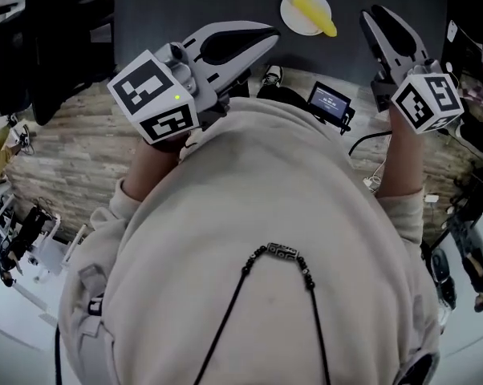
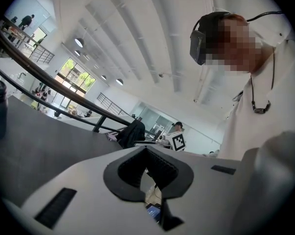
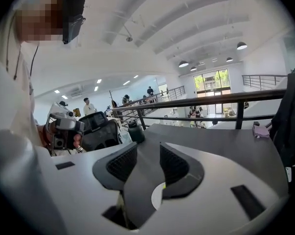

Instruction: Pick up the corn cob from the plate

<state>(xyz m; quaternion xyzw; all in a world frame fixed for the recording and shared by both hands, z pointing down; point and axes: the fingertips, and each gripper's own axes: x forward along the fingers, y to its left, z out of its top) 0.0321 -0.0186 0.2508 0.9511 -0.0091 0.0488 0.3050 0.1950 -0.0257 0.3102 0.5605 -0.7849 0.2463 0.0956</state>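
A yellow corn cob (image 1: 315, 12) lies on a small white plate (image 1: 294, 10) on the dark grey table (image 1: 185, 6), at the top of the head view. My right gripper (image 1: 378, 14) hovers just right of the plate, open, with nothing between its pads. In the right gripper view (image 3: 148, 153) the table shows through the gap, and a sliver of the plate (image 3: 158, 196) peeks out low between the jaws. My left gripper (image 1: 261, 34) is held left of the plate, above the table's near edge. Its pads (image 2: 159, 166) meet at the tips, shut on nothing.
A dark bottle (image 3: 135, 131) stands on the table's far side. A black chair with a jacket (image 1: 49, 38) is at the left. A small screen device (image 1: 330, 100) and cables lie on the wooden floor (image 1: 65, 151). Another person (image 3: 64, 126) stands beyond the table.
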